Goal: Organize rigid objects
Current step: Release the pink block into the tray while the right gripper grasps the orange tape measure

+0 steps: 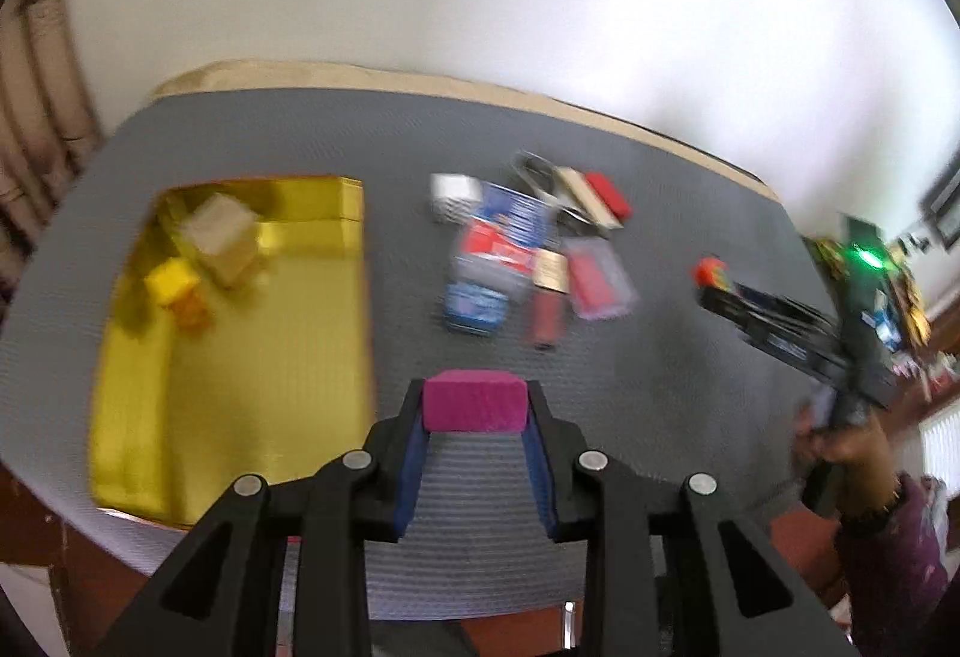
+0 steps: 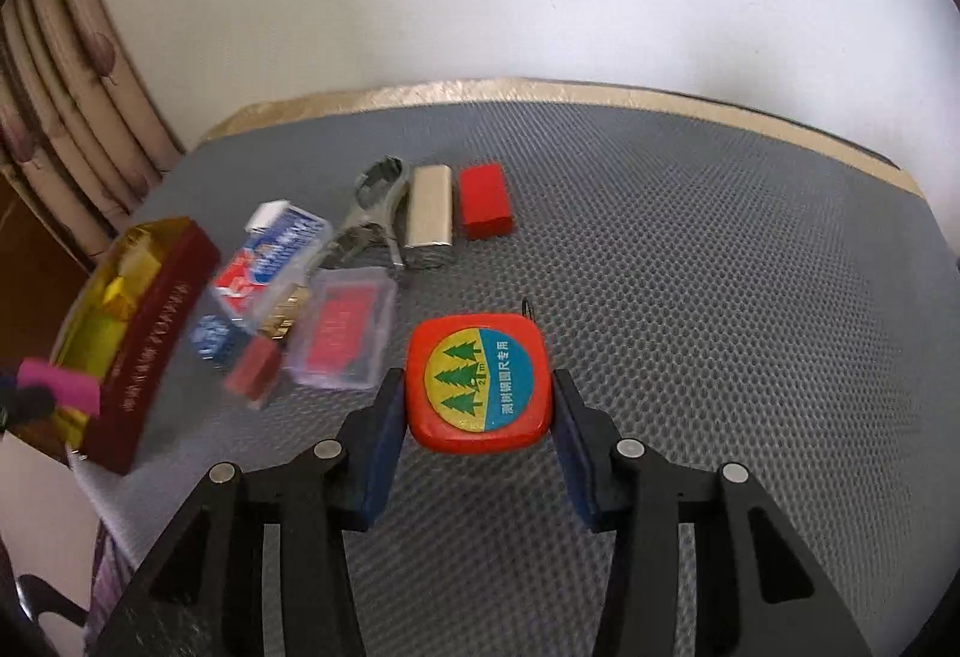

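My left gripper (image 1: pixel 472 408) is shut on a magenta block (image 1: pixel 472 400), held above the grey mat (image 1: pixel 630 387) just right of the gold-lined box (image 1: pixel 252 369). The box holds a beige block (image 1: pixel 219 237) and a yellow block (image 1: pixel 173 285). My right gripper (image 2: pixel 478 399) is shut on a red tape measure (image 2: pixel 478 384) with a tree label, its blue pads against both sides. In the left wrist view that gripper (image 1: pixel 717 282) shows at the right, carried by a hand (image 1: pixel 852 447). The magenta block (image 2: pixel 60 387) also appears at the far left of the right wrist view.
A pile lies mid-mat: blue and red card boxes (image 2: pixel 270 261), a clear case with red contents (image 2: pixel 342 336), a metal tool (image 2: pixel 372 213), a silver block (image 2: pixel 429 213), a red block (image 2: pixel 485 200), a small red piece (image 2: pixel 255 369). The box's red wall (image 2: pixel 156 321) stands left. Wall behind.
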The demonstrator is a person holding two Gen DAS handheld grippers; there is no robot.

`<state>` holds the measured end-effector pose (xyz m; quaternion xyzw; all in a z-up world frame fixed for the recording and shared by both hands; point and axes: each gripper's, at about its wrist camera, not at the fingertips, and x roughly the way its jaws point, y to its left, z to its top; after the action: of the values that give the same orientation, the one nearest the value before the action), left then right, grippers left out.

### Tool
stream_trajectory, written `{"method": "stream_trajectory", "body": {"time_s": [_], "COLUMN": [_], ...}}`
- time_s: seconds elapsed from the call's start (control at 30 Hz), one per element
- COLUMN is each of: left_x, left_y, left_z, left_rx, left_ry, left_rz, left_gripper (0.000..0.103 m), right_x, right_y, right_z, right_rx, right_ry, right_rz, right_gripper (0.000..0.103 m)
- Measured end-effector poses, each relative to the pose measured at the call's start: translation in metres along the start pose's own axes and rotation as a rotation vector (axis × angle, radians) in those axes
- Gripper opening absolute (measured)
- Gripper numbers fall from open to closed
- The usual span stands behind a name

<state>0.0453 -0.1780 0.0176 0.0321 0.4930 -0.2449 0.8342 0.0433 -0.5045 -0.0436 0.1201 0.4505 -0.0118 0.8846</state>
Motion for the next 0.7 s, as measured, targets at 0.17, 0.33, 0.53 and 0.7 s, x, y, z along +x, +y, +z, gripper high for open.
{"method": "stream_trajectory", "body": {"time_s": [0.17,0.33,0.53,0.7], "left_x": [-0.003,0.019,0.062,0.097], "left_y": [0.058,0.094,0.098,0.104], "left_z": [0.008,0.021,0.053,0.082], "left_rx": [-0.073,-0.107,-0.078,-0.092], "left_ry": [0.001,0.052,0.073,0.079], "left_rz": [0.118,0.157,0.186,0.181], "left_gripper": [0.03,0.03,0.03,0.03], "right_x": [-0.015,-0.024,-0.02,-0.012], "right_y": [0.027,0.062,0.093,0.105], "right_z": [0.007,0.012,0.014,0.016], "right_rx": [-0.01,-0.066,-0.108,-0.097], "right_ry": [-0.031,-0.046,-0.039,-0.035], "right_rz": [0.07,0.124,0.162,0.192], "right_gripper": [0.043,0.043,0.043,0.043]}}
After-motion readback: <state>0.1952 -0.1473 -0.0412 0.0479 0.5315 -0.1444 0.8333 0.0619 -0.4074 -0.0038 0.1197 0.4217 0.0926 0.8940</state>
